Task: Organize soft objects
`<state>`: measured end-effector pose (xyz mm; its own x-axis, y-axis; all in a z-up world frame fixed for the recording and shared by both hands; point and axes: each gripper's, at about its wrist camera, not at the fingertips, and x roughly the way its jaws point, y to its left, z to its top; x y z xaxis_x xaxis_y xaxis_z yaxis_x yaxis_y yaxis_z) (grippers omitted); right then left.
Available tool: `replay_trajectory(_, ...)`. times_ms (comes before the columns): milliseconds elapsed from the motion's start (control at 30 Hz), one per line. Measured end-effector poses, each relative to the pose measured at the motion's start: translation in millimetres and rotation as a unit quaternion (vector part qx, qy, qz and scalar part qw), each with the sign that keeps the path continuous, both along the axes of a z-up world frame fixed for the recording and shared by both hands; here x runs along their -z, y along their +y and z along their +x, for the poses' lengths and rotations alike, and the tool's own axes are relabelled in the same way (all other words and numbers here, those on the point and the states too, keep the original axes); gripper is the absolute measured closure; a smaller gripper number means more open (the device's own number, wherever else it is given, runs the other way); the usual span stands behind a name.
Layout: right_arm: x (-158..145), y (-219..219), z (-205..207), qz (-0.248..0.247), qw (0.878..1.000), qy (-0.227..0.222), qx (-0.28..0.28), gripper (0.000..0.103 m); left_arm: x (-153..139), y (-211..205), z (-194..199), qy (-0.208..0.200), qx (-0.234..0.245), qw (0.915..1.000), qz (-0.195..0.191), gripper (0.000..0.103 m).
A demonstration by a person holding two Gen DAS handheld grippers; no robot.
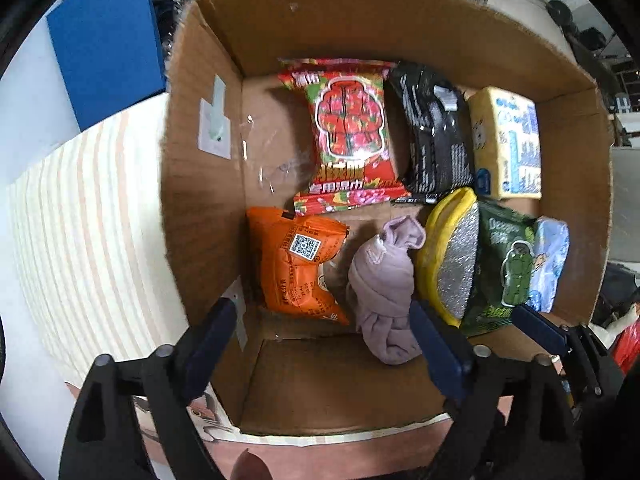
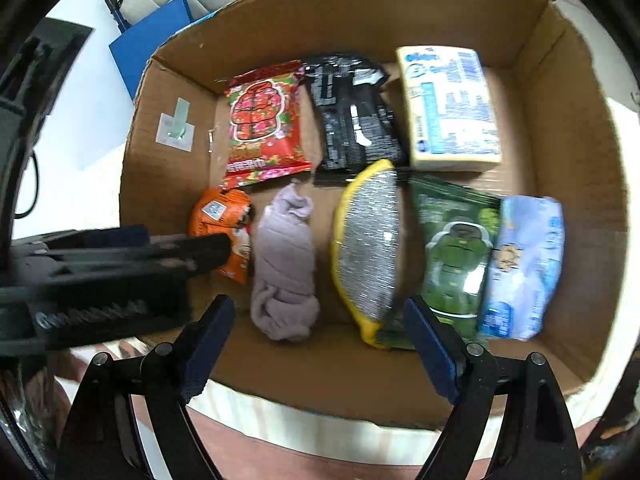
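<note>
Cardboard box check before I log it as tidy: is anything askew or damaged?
Nothing looks damaged. Only the yellow-rimmed silver scouring pad sits propped on edge against the green snack packet rather than flat.

Little can be read: the glossy green snack packet (image 1: 504,264) shows a partly legible white word starting "Dee", the crinkled orange foil packet (image 1: 298,260) carries a QR code, and Chinese lettering on the red floral packet (image 1: 348,136) is too blurred.
</note>
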<state>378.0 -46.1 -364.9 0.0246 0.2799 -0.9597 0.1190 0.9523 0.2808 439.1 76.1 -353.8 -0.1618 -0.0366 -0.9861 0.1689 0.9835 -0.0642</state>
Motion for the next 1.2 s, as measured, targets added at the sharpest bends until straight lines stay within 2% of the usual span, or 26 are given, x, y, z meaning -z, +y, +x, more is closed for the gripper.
replay_trajectory(67, -8, -4, -3, -0.018, 1.000, -0.008, -0.006, 0.000, -7, 2, -4, -0.008, -0.010, 0.9999, -0.009, 0.010)
replay_trajectory(333, -44, -33, -27, -0.109, 0.992, -0.050, -0.027, 0.000, -43, -4, -45, -0.083, 0.001, 0.9965, 0.008, 0.008)
replay_trajectory(467, -56, -48, -43, -0.124, 0.990, -0.065, -0.023, 0.000, -55, -8, -68, -0.114, -0.014, 0.9933, 0.008, 0.008)
replay_trajectory(567, -66, -59, -58, -0.139, 0.987, -0.080, -0.017, 0.000, -68, -12, -83, -0.154, -0.019, 0.9875, 0.026, 0.008)
replay_trajectory(700, -73, -66, -70, -0.144, 0.985, -0.091, -0.016, 0.000, -86, -15, -98, -0.190, -0.020, 0.9808, 0.038, 0.008)
replay_trajectory(933, -95, -71, -83, -0.141, 0.984, -0.112, -0.011, 0.000, -109, -16, -111, -0.210, -0.032, 0.9765, 0.032, 0.008)
replay_trajectory(1067, -121, -75, -99, -0.136, 0.981, -0.136, -0.003, 0.000, -132, -19, -125, -0.234, -0.037, 0.9713, 0.025, 0.008)
replay_trajectory(1200, -154, -78, -124, -0.131, 0.977, -0.168, 0.003, 0.000, -168, -23, -152, -0.273, -0.038, 0.9609, 0.030, 0.008)
